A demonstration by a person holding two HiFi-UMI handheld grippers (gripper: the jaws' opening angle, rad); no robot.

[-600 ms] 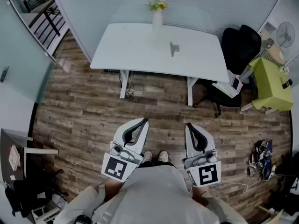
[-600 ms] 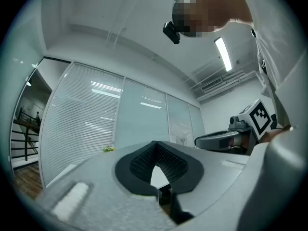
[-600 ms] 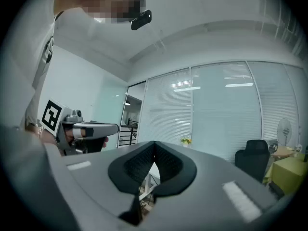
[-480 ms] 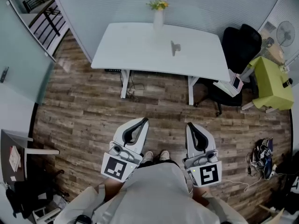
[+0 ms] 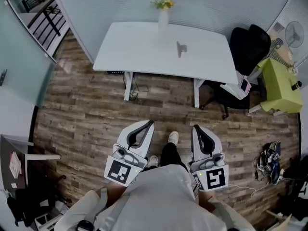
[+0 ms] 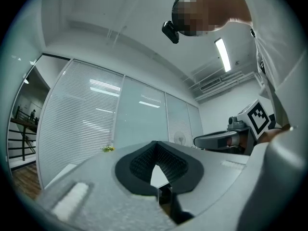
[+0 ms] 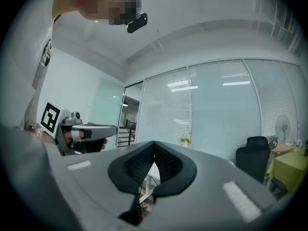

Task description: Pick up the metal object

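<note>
Neither gripper holds anything. My left gripper [image 5: 149, 123] and my right gripper [image 5: 195, 128] are both clenched, the ribbed black pads meeting at the tips in each gripper's own view, with only the room showing through the hollow behind them. The small grey metal object [image 5: 180, 48] lies on the white rectangular bench [image 5: 130, 52], toward its middle and just this side of the white vase of yellow flowers [image 5: 163, 14]. It is well apart from both grippers, straight ahead across the brown wood-plank floor [image 5: 96, 109]. Its long axis appears to run away from me rather than across (it is small, so I hold that loosely). It sits between the two gripper lines but closer to the right one, so I judge the right gripper the nearer. That gripper would have to open first, then close across the object's narrow width.
</note>
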